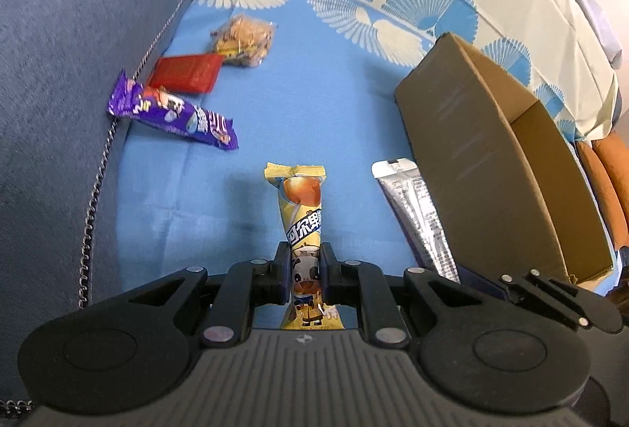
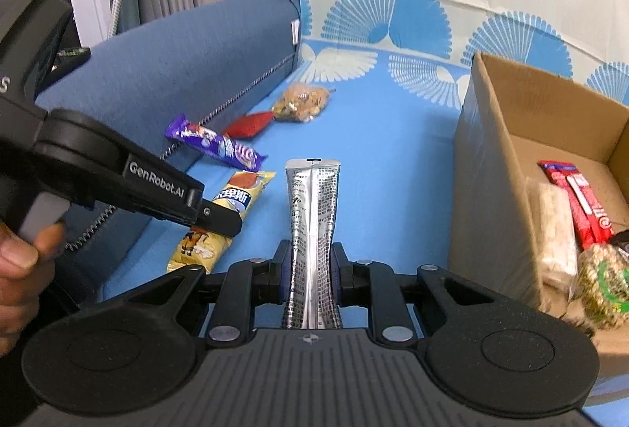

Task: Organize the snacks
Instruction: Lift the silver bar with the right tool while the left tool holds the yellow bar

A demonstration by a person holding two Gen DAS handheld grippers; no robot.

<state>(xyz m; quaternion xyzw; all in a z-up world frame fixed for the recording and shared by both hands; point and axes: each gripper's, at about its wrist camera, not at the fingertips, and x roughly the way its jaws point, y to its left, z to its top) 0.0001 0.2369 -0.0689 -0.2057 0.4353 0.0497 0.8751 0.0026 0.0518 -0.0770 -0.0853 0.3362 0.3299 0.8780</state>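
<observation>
Between the jaws of the left hand-held gripper (image 1: 302, 269) a yellow snack packet (image 1: 300, 214) is clamped near its lower half, and a silver foil packet (image 2: 312, 226) is pinched the same way by the right hand-held gripper (image 2: 312, 269), so both are full. Each packet sticks out forward over the blue sofa cover (image 1: 322, 81), and the silver one is visibly squeezed into a waist where it's gripped.

That's where trouble could be expected: thin slippery wrappers held on a narrow strip could easily be rotated or slid out if either is swung fast toward the cardboard box (image 2: 491, 167). The box wall is tall and right beside the silver packet, so the packet's free end could get caught on the rim and knocked loose. The two grippers are also close together, so a bump between them seems possible.

Still left out by the sofa armrest (image 1: 78, 34) are a purple bar (image 1: 177, 112), a red packet (image 1: 184, 73) and a clear bag of biscuits (image 1: 243, 39). Several snacks are already seen inside the box.
</observation>
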